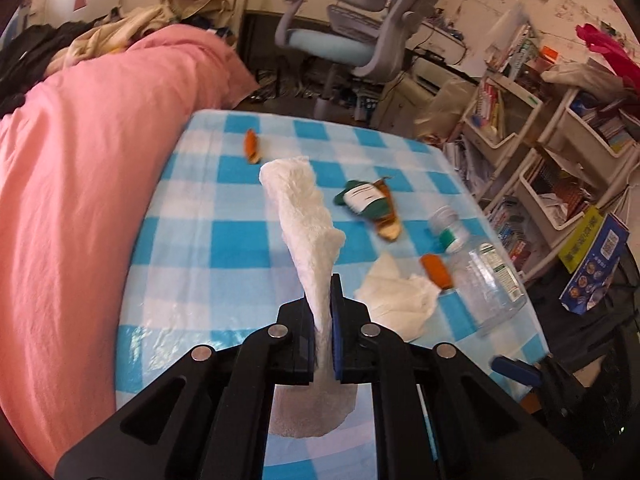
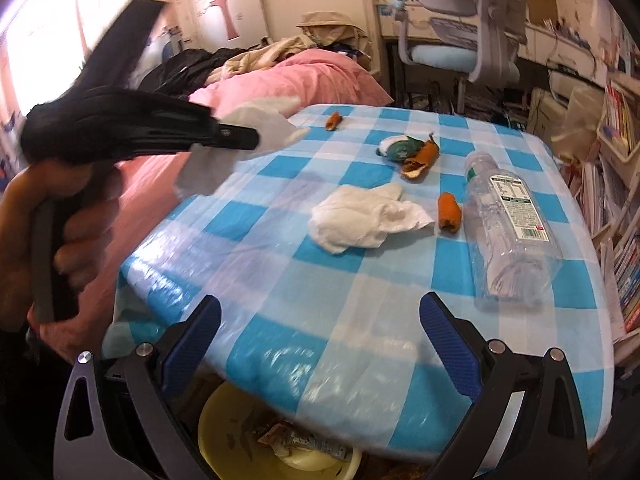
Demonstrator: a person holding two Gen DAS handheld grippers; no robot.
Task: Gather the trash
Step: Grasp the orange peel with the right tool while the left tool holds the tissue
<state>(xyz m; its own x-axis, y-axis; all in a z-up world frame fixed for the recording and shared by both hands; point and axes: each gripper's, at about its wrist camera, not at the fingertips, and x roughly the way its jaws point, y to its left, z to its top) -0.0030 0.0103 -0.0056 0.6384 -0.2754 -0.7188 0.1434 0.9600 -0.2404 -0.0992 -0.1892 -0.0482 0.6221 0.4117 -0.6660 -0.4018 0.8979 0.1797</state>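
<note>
My left gripper (image 1: pixel 322 300) is shut on a white tissue (image 1: pixel 304 208) that sticks up out of the jaws above the blue-checked table (image 1: pixel 224 240). In the right wrist view that same left gripper (image 2: pixel 240 138), held by a hand (image 2: pixel 60 240), hangs blurred over the table's left edge with the tissue (image 2: pixel 264 120). My right gripper (image 2: pixel 320 344) stands open and empty at the table's near edge (image 2: pixel 360 280). On the cloth lie a second crumpled tissue (image 2: pixel 360 220), a clear plastic bottle (image 2: pixel 508 224), orange peel pieces (image 2: pixel 449 212) and a green wrapper (image 2: pixel 396 148).
A yellow bin (image 2: pixel 224 412) holding wrappers sits below the table's near edge, between my right fingers. Pink bedding (image 1: pixel 80 160) borders the table's left side. A grey office chair (image 1: pixel 360 32) stands beyond the table, and book shelves (image 1: pixel 560 152) crowd the right.
</note>
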